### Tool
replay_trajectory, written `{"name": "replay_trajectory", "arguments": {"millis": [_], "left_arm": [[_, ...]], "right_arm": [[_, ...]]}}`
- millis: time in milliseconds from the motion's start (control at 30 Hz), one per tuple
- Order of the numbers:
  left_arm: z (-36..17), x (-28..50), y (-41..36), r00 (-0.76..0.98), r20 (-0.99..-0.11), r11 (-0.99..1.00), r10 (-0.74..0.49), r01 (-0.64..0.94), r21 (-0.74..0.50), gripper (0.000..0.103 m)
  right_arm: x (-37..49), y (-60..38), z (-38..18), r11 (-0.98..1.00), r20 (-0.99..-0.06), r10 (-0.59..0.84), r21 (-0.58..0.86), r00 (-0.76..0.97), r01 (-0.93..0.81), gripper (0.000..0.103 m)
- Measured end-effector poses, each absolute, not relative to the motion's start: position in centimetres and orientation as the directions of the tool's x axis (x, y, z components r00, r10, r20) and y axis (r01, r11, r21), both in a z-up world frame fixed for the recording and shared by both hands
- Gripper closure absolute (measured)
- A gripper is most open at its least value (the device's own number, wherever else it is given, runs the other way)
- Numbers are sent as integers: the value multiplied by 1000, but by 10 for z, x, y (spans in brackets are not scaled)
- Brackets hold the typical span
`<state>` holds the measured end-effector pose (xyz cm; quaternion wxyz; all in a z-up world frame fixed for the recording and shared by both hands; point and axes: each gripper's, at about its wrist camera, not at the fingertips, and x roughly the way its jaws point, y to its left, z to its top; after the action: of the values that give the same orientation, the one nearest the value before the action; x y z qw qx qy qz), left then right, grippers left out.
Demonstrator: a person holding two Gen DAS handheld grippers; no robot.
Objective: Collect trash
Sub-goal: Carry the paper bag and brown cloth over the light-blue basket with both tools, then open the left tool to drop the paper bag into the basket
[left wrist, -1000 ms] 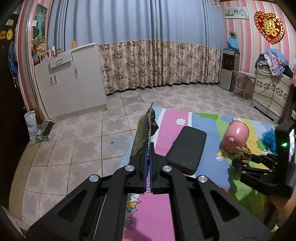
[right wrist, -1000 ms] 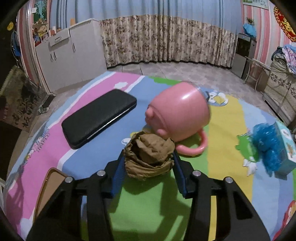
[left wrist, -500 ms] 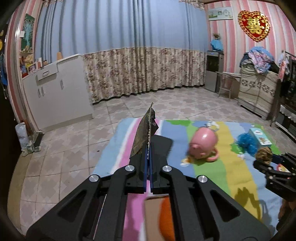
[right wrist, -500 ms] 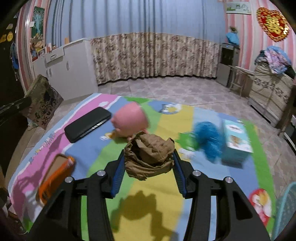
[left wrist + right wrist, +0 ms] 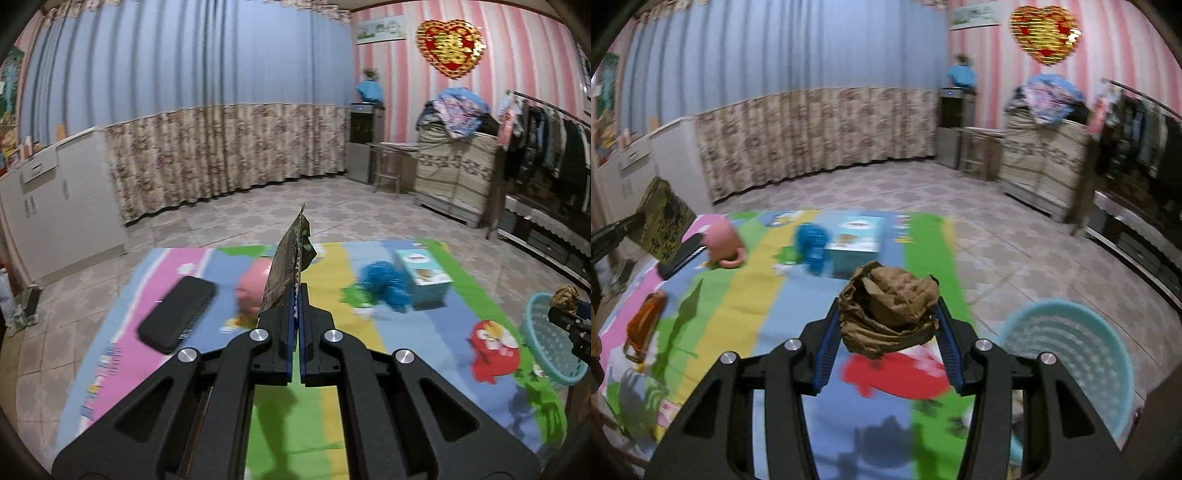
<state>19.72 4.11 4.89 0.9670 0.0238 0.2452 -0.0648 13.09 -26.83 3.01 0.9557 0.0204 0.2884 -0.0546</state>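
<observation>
My left gripper is shut on a flat, dark patterned wrapper that stands edge-on above the colourful mat; the wrapper also shows in the right wrist view at far left. My right gripper is shut on a crumpled brown paper ball, held above the mat's right part. A teal perforated basket stands on the floor just right of the mat; it also shows in the left wrist view, with the right gripper and paper ball over its far rim.
On the mat lie a black case, a pink pig mug, a blue fluffy thing, a light blue box and an orange item. White cabinets stand left, curtains behind, furniture right.
Both grippers have swung to the right across the mat, still holding their trash. The teal basket has come into view beside the right gripper.
</observation>
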Motion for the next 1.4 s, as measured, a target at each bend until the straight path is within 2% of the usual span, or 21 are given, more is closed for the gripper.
{"name": "replay_trajectory", "arguments": {"millis": [333, 500, 833, 1133, 1400], "left_arm": [[44, 179, -64, 839, -486, 962, -244, 274, -10, 103], [39, 172, -122, 807, -493, 931, -325, 365, -17, 103], [17, 154, -236, 707, -529, 845, -469, 534, -35, 103], [0, 150, -299, 626, -564, 783, -539, 619, -61, 102], [3, 141, -326, 583, -553, 739, -595, 667, -92, 102]], "right_arm": [[107, -364, 13, 958, -545, -204, 59, 813, 280, 55], [104, -400, 9, 938, -547, -280, 19, 789, 346, 55], [92, -455, -6, 895, -567, -305, 105, 765, 435, 55], [81, -493, -22, 850, -589, -327, 159, 740, 502, 55], [78, -509, -31, 824, -598, -322, 206, 734, 529, 55]]}}
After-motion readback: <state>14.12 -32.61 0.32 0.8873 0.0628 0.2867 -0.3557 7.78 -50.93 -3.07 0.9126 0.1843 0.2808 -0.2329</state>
